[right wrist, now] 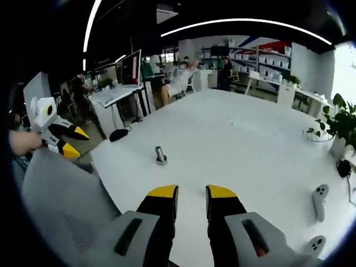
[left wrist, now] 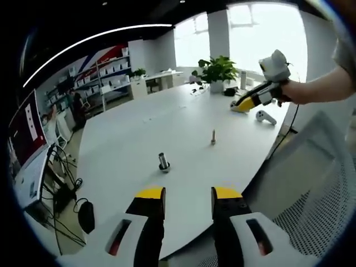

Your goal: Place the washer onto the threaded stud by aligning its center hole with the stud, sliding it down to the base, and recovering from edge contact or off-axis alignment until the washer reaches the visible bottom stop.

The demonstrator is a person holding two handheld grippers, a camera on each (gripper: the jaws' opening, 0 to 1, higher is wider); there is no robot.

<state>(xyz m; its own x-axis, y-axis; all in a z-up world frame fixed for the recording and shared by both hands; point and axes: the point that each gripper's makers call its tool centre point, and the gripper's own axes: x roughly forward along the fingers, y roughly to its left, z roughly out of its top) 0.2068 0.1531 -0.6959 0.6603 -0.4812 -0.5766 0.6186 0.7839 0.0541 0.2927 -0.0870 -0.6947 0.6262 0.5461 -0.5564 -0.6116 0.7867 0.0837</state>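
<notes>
In the left gripper view, the left gripper is hanging above the near edge of the white table, its yellow-tipped jaws standing apart with nothing between them. Ahead and slightly left of the jaws a short metal cylinder on a flat ring base is standing upright; it may be the stud with a washer at its foot, though I cannot tell. Farther ahead a thin upright threaded stud is standing alone. The right gripper is entering from the right, well beyond both.

In the right gripper view, its own jaws are likewise parted and empty, the cylinder ahead, slightly left. To do this well, confirm where the washer lies first, then approach squarely from above.
</notes>
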